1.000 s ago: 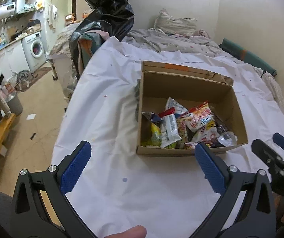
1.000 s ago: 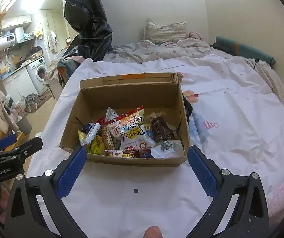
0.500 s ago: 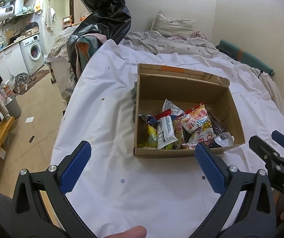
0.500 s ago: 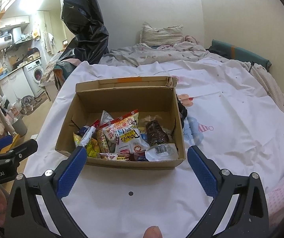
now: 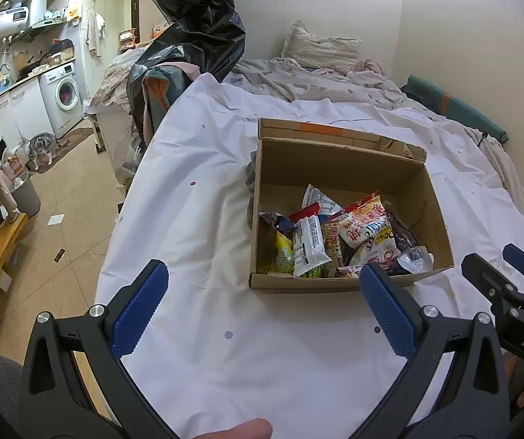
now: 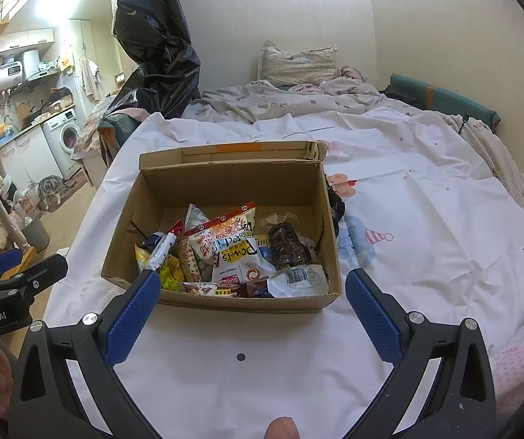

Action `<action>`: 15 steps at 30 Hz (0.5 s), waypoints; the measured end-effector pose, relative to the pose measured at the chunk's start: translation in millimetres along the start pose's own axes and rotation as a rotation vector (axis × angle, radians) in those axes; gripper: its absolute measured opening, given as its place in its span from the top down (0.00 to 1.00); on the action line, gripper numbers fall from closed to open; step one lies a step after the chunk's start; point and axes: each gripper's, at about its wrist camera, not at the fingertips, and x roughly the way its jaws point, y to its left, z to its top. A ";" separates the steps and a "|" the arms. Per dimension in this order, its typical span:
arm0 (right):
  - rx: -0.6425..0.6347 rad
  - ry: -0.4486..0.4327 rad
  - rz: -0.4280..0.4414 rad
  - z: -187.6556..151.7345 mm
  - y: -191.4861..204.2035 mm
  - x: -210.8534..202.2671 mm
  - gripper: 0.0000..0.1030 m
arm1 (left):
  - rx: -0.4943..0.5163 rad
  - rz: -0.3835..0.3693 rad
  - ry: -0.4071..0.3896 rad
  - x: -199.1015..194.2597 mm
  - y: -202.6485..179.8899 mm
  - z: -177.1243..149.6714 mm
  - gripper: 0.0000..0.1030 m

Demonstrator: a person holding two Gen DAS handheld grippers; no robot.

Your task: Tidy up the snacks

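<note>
An open cardboard box (image 5: 338,161) (image 6: 225,183) stands on a bed with a white sheet (image 5: 207,190). It holds several snack packets: a white and orange bag (image 6: 236,245) (image 5: 368,223), a white bar wrapper (image 5: 307,241), a dark packet (image 6: 287,248) and a yellow packet (image 6: 168,272). My left gripper (image 5: 263,303) is open and empty, in front of the box and left of it. My right gripper (image 6: 252,305) is open and empty, just in front of the box's near wall. Each gripper shows in the other's view, the right one (image 5: 511,281), the left one (image 6: 12,274).
A black plastic bag (image 5: 196,29) hangs at the bed's far left. A pillow (image 6: 294,62) and rumpled bedding lie beyond the box. The bed's left edge drops to a tiled floor (image 5: 67,201) with a washing machine (image 5: 62,97) and a cat (image 5: 40,146).
Both grippers have drawn back and risen a little, so the box sits slightly farther and lower in both views. Both stay open and empty.
</note>
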 end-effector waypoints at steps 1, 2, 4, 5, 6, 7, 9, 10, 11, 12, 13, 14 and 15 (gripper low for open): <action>0.000 0.001 0.000 0.0 0.0 0.3 0.00 | -0.002 -0.005 0.002 0.0 0.3 -0.1 0.00; 0.001 0.003 0.000 0.0 0.8 -0.1 0.00 | -0.004 -0.007 0.004 0.0 0.3 -0.1 0.00; 0.002 0.005 -0.002 0.0 -0.5 0.5 0.00 | -0.007 -0.008 0.003 -0.6 1.2 -0.4 0.00; 0.002 0.005 -0.003 -0.1 -0.7 0.8 0.00 | -0.007 -0.008 0.003 -0.6 1.2 -0.4 0.00; 0.002 0.004 -0.004 0.0 -1.0 0.9 0.00 | -0.006 -0.008 0.001 -0.9 1.0 -0.4 0.00; 0.000 0.004 -0.005 0.2 -1.4 1.2 0.00 | -0.006 -0.008 0.000 -1.1 1.1 -0.1 0.00; 0.000 0.005 -0.005 0.2 -1.5 1.3 0.00 | -0.007 -0.008 0.000 -1.4 1.0 0.0 0.00; 0.000 0.005 -0.006 0.4 -2.0 1.4 0.00 | -0.008 -0.009 0.000 -1.4 1.1 -0.1 0.00; 0.000 0.005 -0.006 0.2 -1.9 1.0 0.00 | -0.008 -0.008 0.000 -1.4 1.1 -0.1 0.00; 0.000 0.004 -0.005 0.3 -2.3 0.9 0.00 | -0.007 -0.007 0.000 -1.2 1.0 -0.1 0.00; 0.000 0.004 -0.005 0.3 -1.6 0.9 0.00 | -0.006 -0.007 0.002 -1.2 1.1 -0.2 0.00; 0.000 0.002 -0.006 0.4 -2.7 1.0 0.00 | -0.006 -0.007 0.002 -1.3 1.2 -0.3 0.00; 0.000 0.001 -0.006 0.3 -3.4 1.0 0.00 | -0.007 -0.006 0.003 -1.5 1.3 -0.1 0.00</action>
